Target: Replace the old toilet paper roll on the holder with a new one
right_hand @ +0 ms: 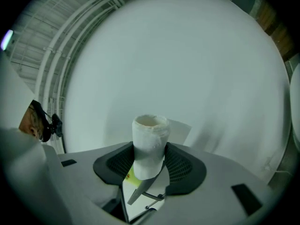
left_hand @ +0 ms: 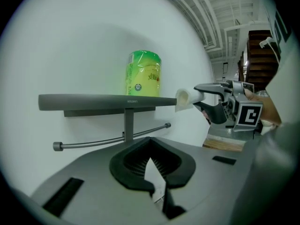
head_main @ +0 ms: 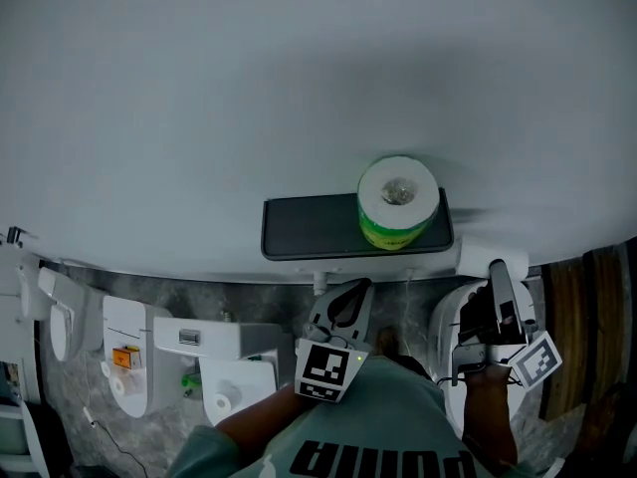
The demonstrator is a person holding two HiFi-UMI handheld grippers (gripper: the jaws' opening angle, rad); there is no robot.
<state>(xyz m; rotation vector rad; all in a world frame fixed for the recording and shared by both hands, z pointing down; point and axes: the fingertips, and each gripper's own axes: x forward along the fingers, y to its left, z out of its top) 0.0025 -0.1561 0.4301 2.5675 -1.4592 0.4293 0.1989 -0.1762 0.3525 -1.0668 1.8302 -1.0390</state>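
Note:
A new roll (head_main: 398,202) in a green wrapper (left_hand: 143,74) stands upright on the right end of the dark wall shelf (head_main: 309,227). Under that shelf (left_hand: 93,100) the holder's bar (left_hand: 108,140) is bare. To the right of the shelf's end, my right gripper (head_main: 496,272) is shut on the old roll (head_main: 488,255), a thin white tube (right_hand: 149,139) standing up between its jaws (right_hand: 150,146). In the left gripper view, the tube (left_hand: 183,99) hangs level with the shelf. My left gripper (head_main: 345,302) is below the shelf, its tips (left_hand: 150,139) together and empty.
White bathroom fixtures (head_main: 199,352) and another roll (head_main: 221,401) lie low at the left of the head view. A wooden surface (head_main: 587,327) borders the right. The white wall fills the space above the shelf. The person's green sleeve (head_main: 398,416) covers the bottom.

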